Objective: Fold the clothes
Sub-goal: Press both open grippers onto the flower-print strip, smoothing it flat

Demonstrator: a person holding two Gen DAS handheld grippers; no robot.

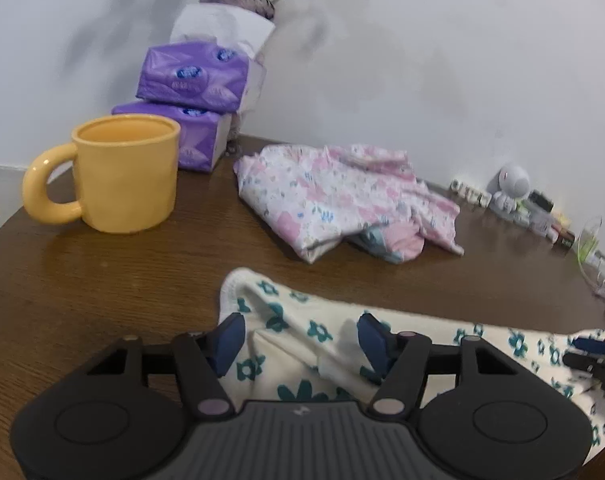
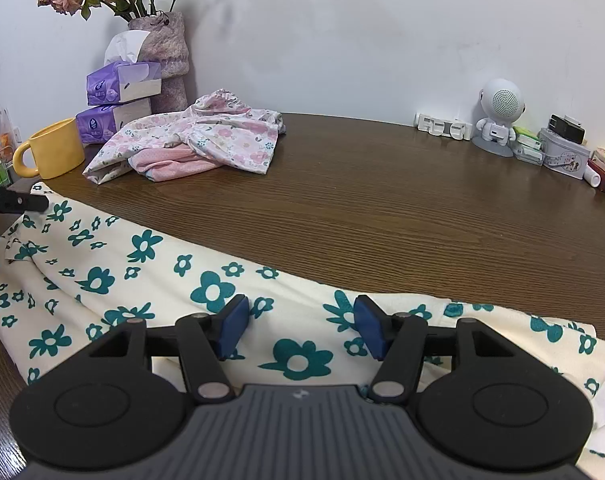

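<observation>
A cream cloth with teal flowers (image 1: pixel 270 296) (image 2: pixel 142 248) lies stretched along the near side of the brown wooden table (image 2: pixel 382 200). In the left wrist view my left gripper (image 1: pixel 301 330) stands open over the cloth's left end, with fabric lying between its blue pads (image 1: pixel 232 332). My right gripper (image 2: pixel 301 314) is open over the cloth's right part, its pads apart with flat fabric below them. Each gripper's tip shows in the other view: the right gripper (image 1: pixel 594 354) at the right edge, the left gripper (image 2: pixel 18 200) at the left edge. A crumpled pink floral garment (image 1: pixel 342 196) (image 2: pixel 198 140) lies farther back.
A yellow mug (image 1: pixel 126 176) (image 2: pixel 54 152) stands at the back left beside stacked purple tissue packs (image 1: pixel 190 76) (image 2: pixel 122 80) and a vase of dried flowers (image 2: pixel 166 52). An astronaut figure (image 2: pixel 498 116) and small boxes (image 2: pixel 562 156) line the wall at the right.
</observation>
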